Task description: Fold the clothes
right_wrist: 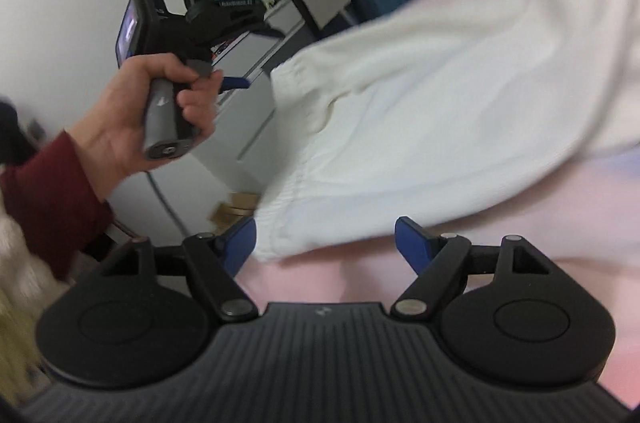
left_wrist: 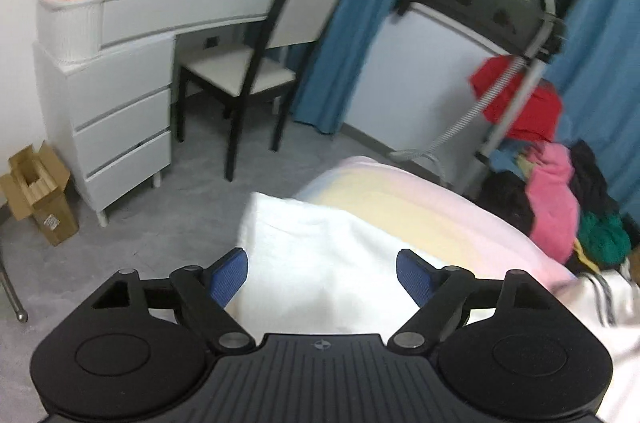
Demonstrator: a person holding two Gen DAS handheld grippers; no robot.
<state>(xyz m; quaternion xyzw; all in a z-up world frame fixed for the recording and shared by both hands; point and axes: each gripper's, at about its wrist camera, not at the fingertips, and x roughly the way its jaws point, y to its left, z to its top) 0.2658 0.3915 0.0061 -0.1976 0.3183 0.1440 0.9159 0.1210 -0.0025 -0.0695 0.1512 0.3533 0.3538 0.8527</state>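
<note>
Both grippers spread wide over a white garment on the bed.

The left gripper (left_wrist: 322,277) and right gripper (right_wrist: 325,243) have jaws well apart, gripping nothing. The white garment (right_wrist: 400,127) lies just ahead between the blue pads, on a pastel bedcover (left_wrist: 420,207), its length running ahead-right. Farther off stand a chair (left_wrist: 256,63) and dresser (left_wrist: 120,63).

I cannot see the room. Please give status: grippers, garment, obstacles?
Left gripper open, right gripper open. White garment on the bed, not gripped. Nothing in the way.
</note>
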